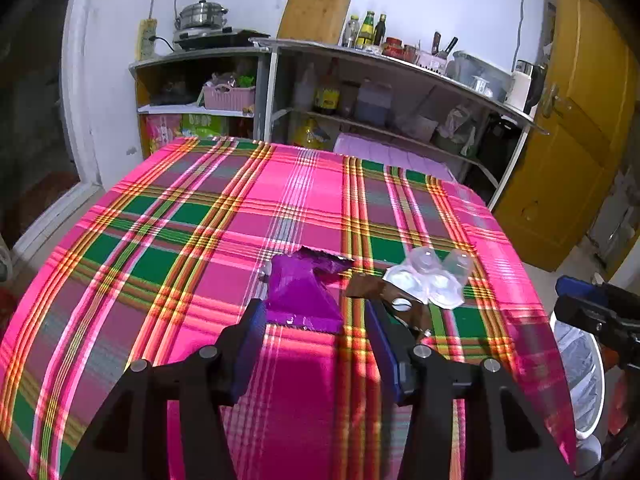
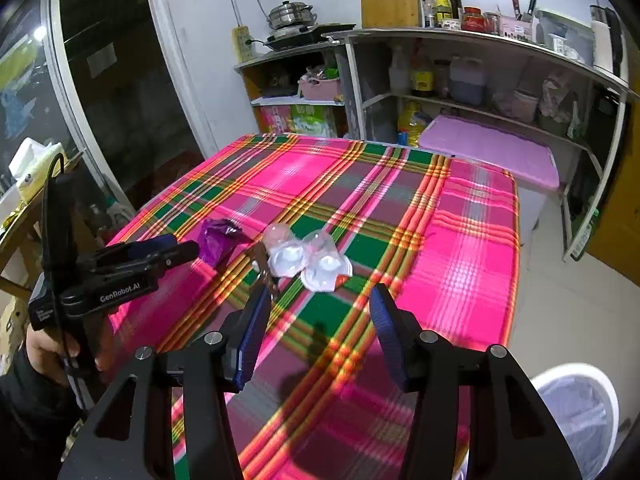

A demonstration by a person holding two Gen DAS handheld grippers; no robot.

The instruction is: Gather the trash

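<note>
A purple wrapper lies on the plaid tablecloth, just ahead of my open left gripper, whose left pad nearly touches its near edge. A brown wrapper and clear plastic cups lie to its right. In the right wrist view the purple wrapper, the brown wrapper and the clear cups lie ahead of my open, empty right gripper. The left gripper shows at the left there.
A white trash bin with a liner stands on the floor by the table's right edge, also in the left wrist view. Kitchen shelves and a pink-topped box stand behind the table. A yellow door is at right.
</note>
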